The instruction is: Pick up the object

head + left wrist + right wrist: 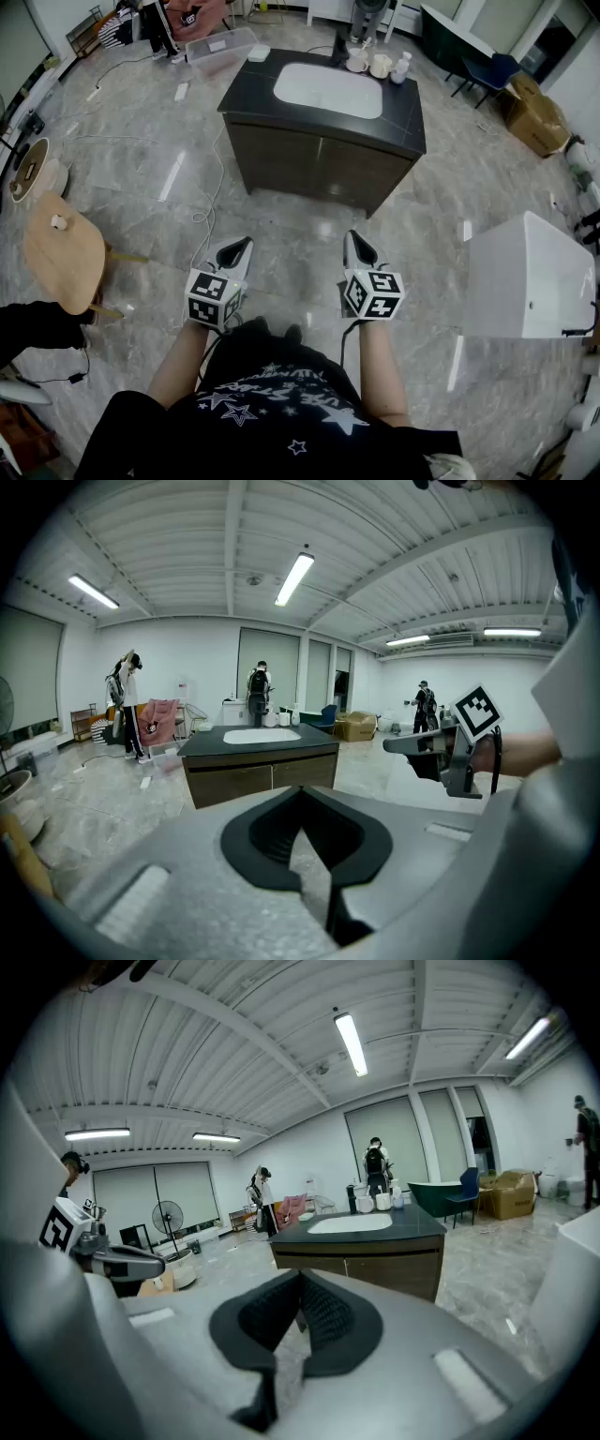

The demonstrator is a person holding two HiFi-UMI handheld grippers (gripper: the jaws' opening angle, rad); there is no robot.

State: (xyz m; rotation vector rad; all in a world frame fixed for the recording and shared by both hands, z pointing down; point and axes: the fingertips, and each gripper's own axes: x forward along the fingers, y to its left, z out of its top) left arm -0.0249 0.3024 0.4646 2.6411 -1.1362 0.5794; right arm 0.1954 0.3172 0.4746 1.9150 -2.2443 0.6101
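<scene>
A dark cabinet [323,117] with a white sink basin [328,89] stands a few steps ahead on the grey floor. On its far right corner stand white cups [382,65], a small bottle [401,67] and a dark item [339,52]. My left gripper [246,242] and right gripper [351,236] are held side by side at waist height, pointing at the cabinet and well short of it. Both are shut with nothing between the jaws, as the left gripper view [300,789] and the right gripper view [300,1274] show. Each gripper view also catches the other gripper at its edge.
A round wooden table [61,248] is at the left and a white tub [530,277] at the right. Cardboard boxes [536,117] and a blue chair [492,70] sit at the back right, a clear bin [220,45] behind the cabinet. Cables [211,197] trail on the floor. People stand at the far wall.
</scene>
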